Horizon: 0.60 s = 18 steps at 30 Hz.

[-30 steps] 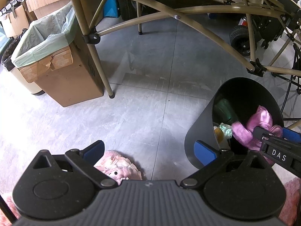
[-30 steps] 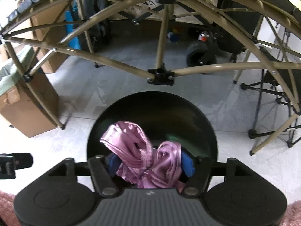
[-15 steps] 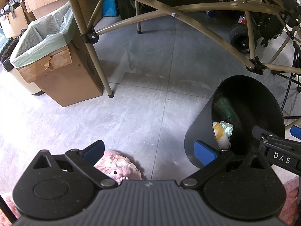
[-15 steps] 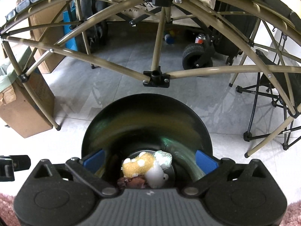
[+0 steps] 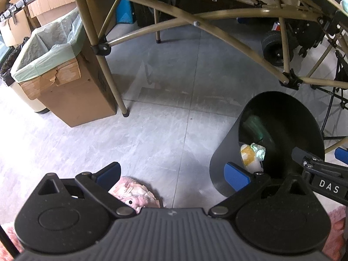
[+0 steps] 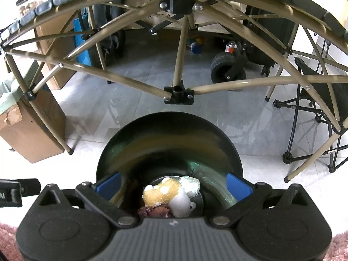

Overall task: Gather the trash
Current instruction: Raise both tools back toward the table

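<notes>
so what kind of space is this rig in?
Probably a storage or utility room in a home, maybe a garage: grey tiled floor, a liner-bagged cardboard box serving as a bin, a folding camp chair, and a wheeled cart parked behind the folding frame.

Both claws, L (image 5: 171, 175) & R (image 6: 173, 184), spread wide, empty.

Storage room: cardboard boxes (image 5: 71, 100), folding camp furniture (image 6: 180, 80).

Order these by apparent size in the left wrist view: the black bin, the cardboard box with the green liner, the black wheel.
1. cardboard box and black bin: they look about alike, and the bin is nearer to the camera, so I do not rank them.
2. black wheel, clearly smallest, though also farthest.
</notes>
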Each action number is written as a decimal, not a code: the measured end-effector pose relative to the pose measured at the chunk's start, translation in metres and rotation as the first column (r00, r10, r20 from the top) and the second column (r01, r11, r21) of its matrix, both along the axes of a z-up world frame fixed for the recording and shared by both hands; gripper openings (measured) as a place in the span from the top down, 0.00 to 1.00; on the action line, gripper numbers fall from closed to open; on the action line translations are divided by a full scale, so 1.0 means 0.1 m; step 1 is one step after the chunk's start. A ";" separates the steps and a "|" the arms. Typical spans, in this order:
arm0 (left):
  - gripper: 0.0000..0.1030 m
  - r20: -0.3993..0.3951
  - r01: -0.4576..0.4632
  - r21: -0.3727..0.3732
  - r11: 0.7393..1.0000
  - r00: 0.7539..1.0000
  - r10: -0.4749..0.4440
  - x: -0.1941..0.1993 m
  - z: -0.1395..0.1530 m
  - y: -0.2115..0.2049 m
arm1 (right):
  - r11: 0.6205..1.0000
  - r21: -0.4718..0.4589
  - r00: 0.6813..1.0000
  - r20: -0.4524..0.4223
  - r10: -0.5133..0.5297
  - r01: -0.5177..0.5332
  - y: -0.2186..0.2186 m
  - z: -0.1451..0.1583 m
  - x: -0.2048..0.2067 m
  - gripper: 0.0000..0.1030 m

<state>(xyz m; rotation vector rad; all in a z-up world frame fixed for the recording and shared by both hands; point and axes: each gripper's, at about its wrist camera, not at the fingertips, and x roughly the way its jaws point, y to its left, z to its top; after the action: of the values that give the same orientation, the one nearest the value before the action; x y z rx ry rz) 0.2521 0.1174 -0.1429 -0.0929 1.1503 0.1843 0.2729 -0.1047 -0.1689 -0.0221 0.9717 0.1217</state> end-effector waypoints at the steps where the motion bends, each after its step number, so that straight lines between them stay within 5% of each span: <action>1: 0.00 0.009 0.002 0.000 1.000 1.000 -0.002 -0.01 0.02 -0.01 | 1.000 0.003 1.000 0.004 0.000 0.000 -0.01 0.01 -0.01 0.00; 10: 0.00 0.104 0.028 0.001 1.000 0.994 -0.028 -0.05 0.25 -0.16 | 1.000 0.031 0.995 0.102 -0.007 0.004 -0.17 0.27 -0.14 0.00; 18: 0.00 0.213 0.052 -0.003 0.999 0.976 -0.050 -0.12 0.59 -0.29 | 0.998 0.068 0.961 0.274 -0.028 0.010 -0.39 0.71 -0.32 0.00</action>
<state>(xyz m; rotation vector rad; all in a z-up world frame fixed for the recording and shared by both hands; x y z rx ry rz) 0.2396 0.0887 -0.0843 -0.0885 0.9386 0.1207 0.2412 -0.1437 -0.0979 0.0305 0.6897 0.1292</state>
